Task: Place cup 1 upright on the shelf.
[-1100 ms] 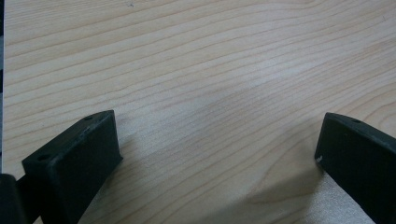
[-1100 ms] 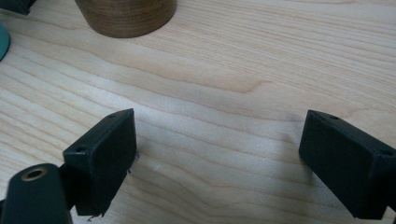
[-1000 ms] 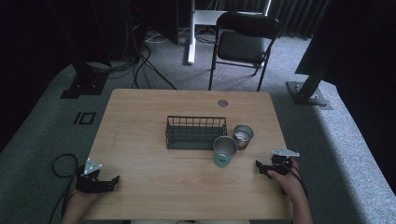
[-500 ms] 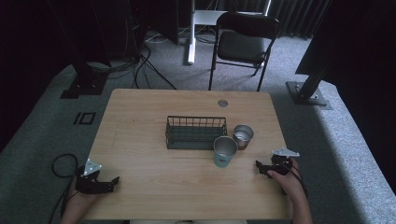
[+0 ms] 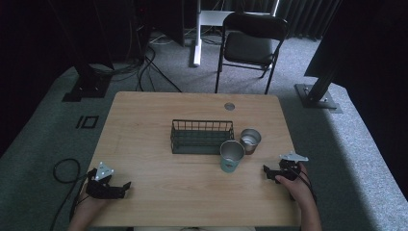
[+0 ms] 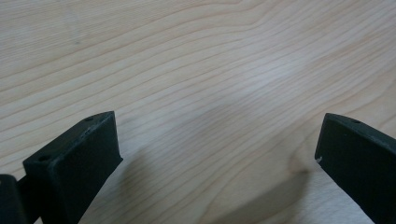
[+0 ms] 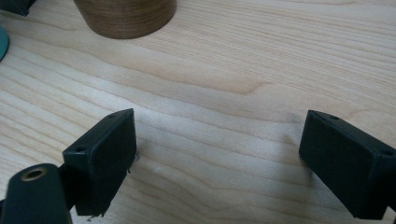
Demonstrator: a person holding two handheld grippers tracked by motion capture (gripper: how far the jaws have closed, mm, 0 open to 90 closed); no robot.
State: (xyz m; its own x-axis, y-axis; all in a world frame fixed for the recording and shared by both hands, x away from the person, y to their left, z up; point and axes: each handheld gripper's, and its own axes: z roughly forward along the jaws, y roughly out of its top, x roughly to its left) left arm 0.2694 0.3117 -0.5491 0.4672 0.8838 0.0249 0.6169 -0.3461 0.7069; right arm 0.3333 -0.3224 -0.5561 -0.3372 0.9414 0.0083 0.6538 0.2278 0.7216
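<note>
A dark wire basket [image 5: 202,136] stands at the middle of the wooden table [image 5: 154,120]. Just right of it are a teal cup [image 5: 232,155] and a smaller metal cup [image 5: 250,139], both upright. My left gripper [image 5: 124,188] rests near the front left edge, open, with bare wood between its jaws [image 6: 217,126]. My right gripper [image 5: 267,173] sits at the front right, pointing left toward the cups, open and holding nothing [image 7: 219,121]. In the right gripper view the base of the metal cup [image 7: 125,16] stands just ahead, apart from the jaws, with a sliver of the teal cup [image 7: 2,42] at the left edge.
A round grommet [image 5: 229,106] is set in the table near its far edge. A black folding chair [image 5: 250,45] stands on the carpet beyond the table. Cables trail on the floor at the left [image 5: 62,168].
</note>
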